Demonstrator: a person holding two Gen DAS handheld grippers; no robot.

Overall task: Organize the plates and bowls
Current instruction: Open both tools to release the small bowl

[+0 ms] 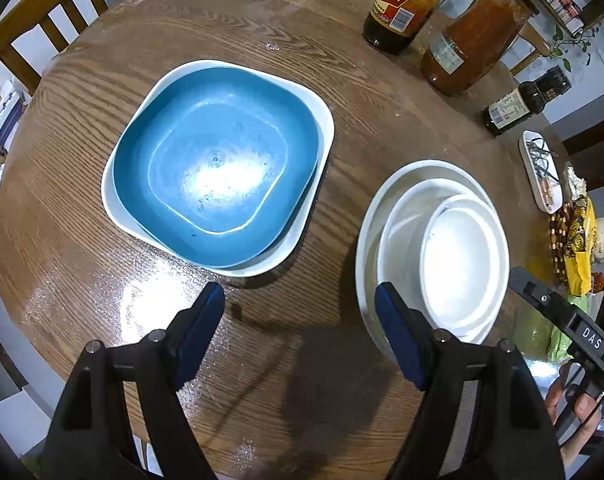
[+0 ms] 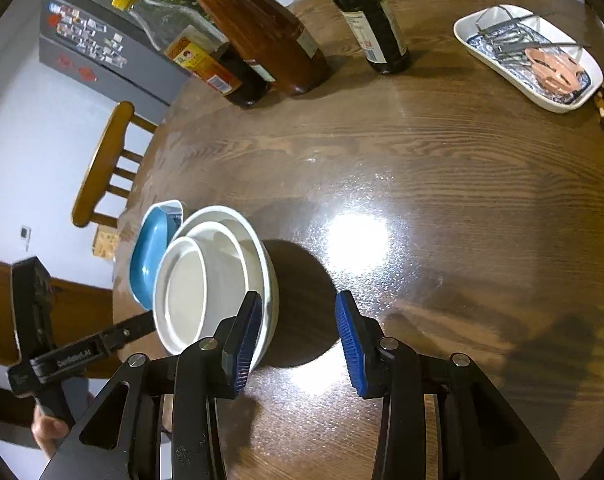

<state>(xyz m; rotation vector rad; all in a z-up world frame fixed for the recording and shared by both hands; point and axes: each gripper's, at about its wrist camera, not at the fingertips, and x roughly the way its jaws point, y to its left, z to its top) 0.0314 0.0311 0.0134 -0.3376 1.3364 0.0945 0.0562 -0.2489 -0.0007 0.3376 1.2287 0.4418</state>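
1. My left gripper (image 1: pixel 300 308) hangs over bare table (image 1: pixel 262 40), jaws spread, nothing between them, midway between the two stacks.
2. My right gripper (image 2: pixel 298 340) is partly spread and empty, its left pad beside the round stack's rim without clamping it.
3. Square stack: one blue bowl (image 1: pixel 218 164) nested in one white square plate (image 1: pixel 321 120), presumably grouped by shape.
4. Round stack: three white pieces, small bowl (image 1: pixel 461 256) inside middle bowl (image 1: pixel 401 208) inside the widest plate (image 1: pixel 365 216), off-centre.
5. Count: five dishes, two stacks, well apart.
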